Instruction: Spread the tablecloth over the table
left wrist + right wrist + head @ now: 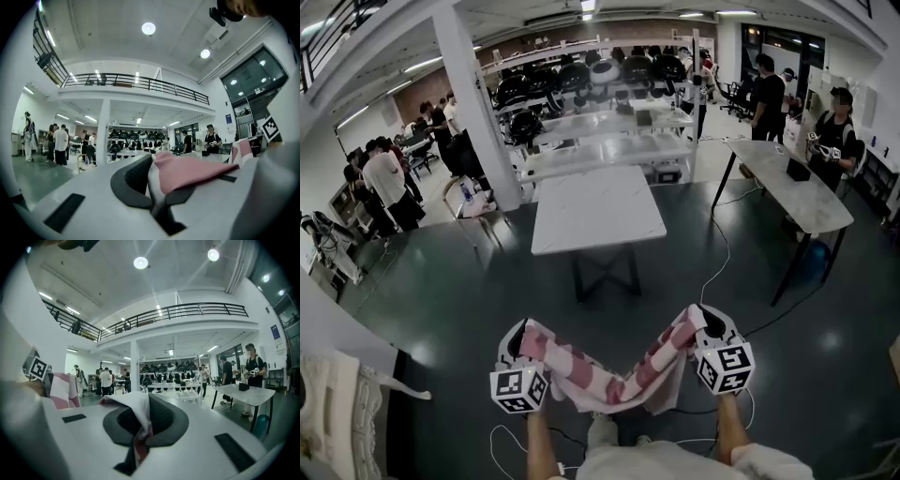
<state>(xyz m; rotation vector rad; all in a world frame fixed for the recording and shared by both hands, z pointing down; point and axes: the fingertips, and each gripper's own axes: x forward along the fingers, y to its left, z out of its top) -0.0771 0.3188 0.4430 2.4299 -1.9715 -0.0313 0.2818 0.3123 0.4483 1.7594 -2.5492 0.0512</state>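
Pink-and-white tablecloth point(602, 382) hanging in the air, well short of the table point(596, 211)

The left gripper point(516, 342) and the right gripper point(706, 321) are each clamping shut on one end of the tablecloth — it is sagging, bunched, between them, its edges poking past the jaws.

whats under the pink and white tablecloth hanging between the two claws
The tablecloth sags over dark floor, with a white cable near it. The floor straight beneath its fold is covered.
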